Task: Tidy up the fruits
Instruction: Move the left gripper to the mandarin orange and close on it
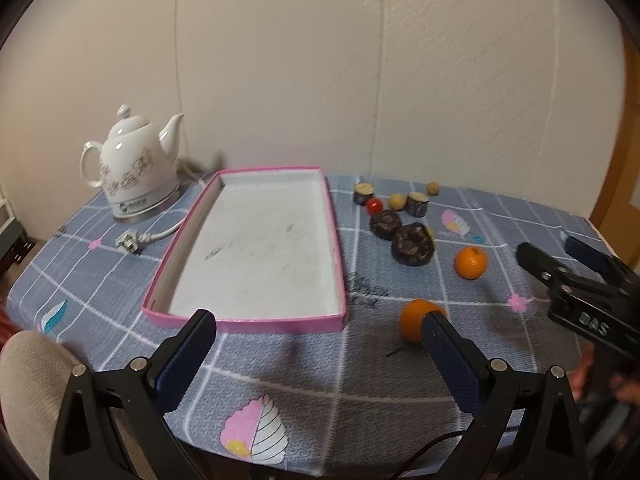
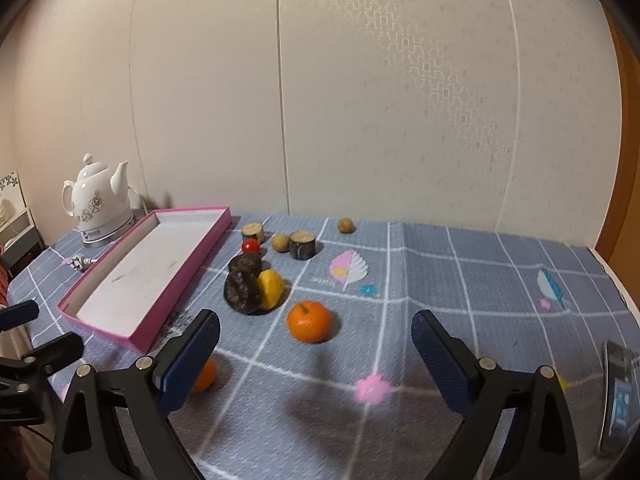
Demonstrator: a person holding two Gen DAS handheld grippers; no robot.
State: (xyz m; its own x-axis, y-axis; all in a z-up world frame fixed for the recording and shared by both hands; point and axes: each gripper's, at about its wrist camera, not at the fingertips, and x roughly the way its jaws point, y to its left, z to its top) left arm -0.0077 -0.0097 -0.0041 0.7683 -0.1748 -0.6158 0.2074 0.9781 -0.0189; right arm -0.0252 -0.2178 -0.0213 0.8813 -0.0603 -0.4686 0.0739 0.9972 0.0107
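Both grippers hang above the counter, jaws spread, gripping nothing: left gripper, right gripper. Pink tray sits bare. Fruits lie loose to its right; near orange, far orange.

Back-left on my grey-blue checked tablecloth stands a white flowered ceramic kettle — its white plug lying loose just beside it.

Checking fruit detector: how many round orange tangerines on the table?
2. One round orange tangerine sits mid-cloth, right of the pink tray. A second tangerine lies nearer, partly behind the left gripper. None looks hidden elsewhere.
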